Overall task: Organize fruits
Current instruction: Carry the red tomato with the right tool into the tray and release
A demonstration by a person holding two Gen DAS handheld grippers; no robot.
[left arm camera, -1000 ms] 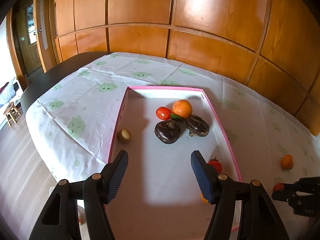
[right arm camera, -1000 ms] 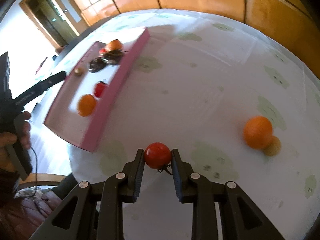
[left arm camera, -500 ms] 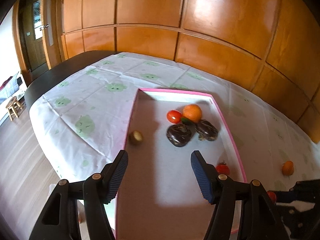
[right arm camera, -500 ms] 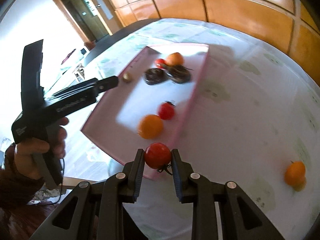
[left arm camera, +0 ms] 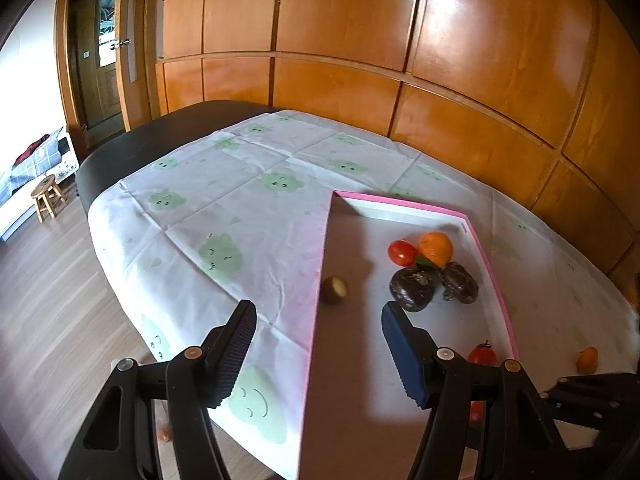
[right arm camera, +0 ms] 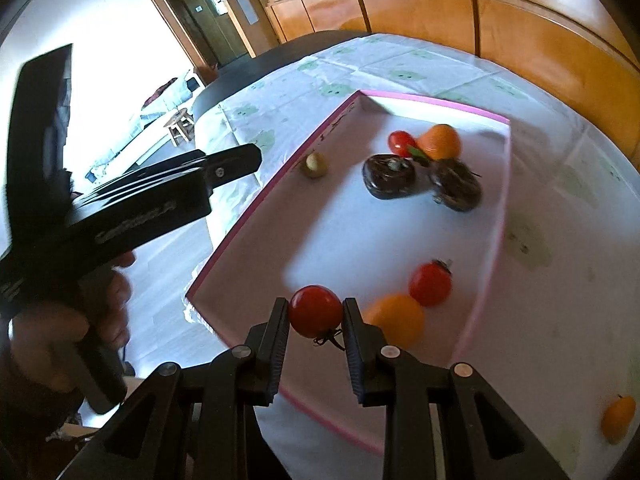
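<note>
While the right gripper (right arm camera: 316,316) stays clenched on a small round red tomato (right arm camera: 315,310) with a dark stalk, the scene beneath it has shifted: a second ago that tomato hung over bare tablecloth with the shallow pink-rimmed white tray (right arm camera: 500,216) far off to the gripper's left, and now the tray's near corner lies directly under and ahead of the fingertips. In the tray just beyond the gripper sit a round orange citrus fruit (right arm camera: 396,318) and another red tomato (right arm camera: 430,283); farther ahead lie two dark wrinkled fruits (right arm camera: 390,178), an orange (right arm camera: 440,142), a third red tomato (right arm camera: 401,141) and a small pale-green fruit (right arm camera: 315,165) by the left rim. One orange fruit (right arm camera: 618,418) remains on the white tablecloth with green prints (right arm camera: 560,184), off to the gripper's lower right.

The left gripper (left arm camera: 316,344), held in a person's hand (right arm camera: 64,332), hangs released and empty, its blue-padded fingers (left arm camera: 400,354) spread over the tray's left rim; it has drifted left of where it was.

By my reading, the carry is nearly done: the tomato looks placed for a release into the tray, leaving the stray orange fruit to collect.
</note>
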